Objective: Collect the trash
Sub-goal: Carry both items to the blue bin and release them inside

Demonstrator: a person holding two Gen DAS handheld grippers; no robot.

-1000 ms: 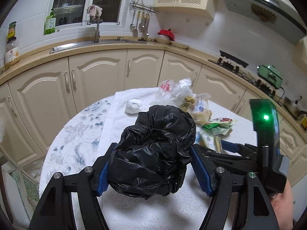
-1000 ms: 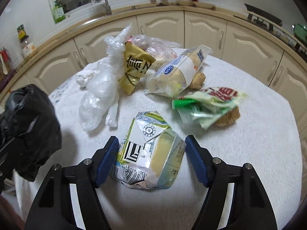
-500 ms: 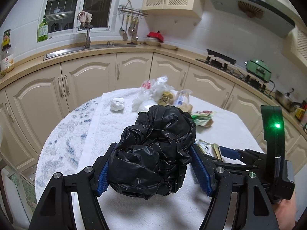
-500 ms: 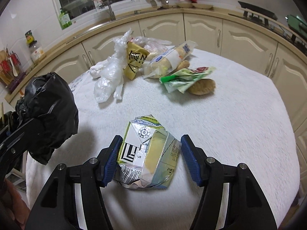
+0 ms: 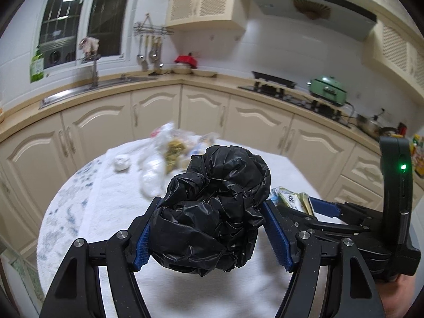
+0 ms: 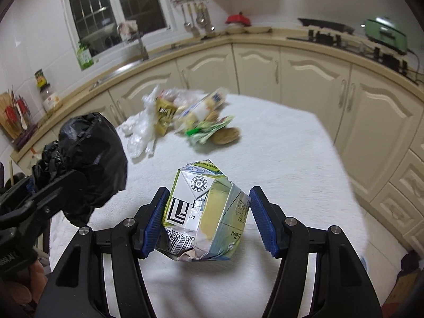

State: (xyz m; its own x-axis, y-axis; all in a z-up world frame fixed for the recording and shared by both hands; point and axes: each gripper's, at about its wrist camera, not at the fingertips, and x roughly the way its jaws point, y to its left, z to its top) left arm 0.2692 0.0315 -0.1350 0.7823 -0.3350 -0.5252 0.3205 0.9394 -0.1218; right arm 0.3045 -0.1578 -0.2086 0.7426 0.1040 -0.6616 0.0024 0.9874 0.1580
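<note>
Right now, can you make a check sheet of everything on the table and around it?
Surface: round table under a white cloth.
Job's things: black trash bag in the left tool; crushed carton in the right tool, its right pad apart from the carton.
Clutter: blurred pile of wrappers and clear bags at the table's far side.
Tools: left shut on the bag; right holds the carton.
Cables: one by the green cooker.
Surroundings: cream cabinets, sink, window, hanging utensils.

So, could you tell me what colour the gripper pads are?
Blue pads, clearest in the right wrist view.
</note>
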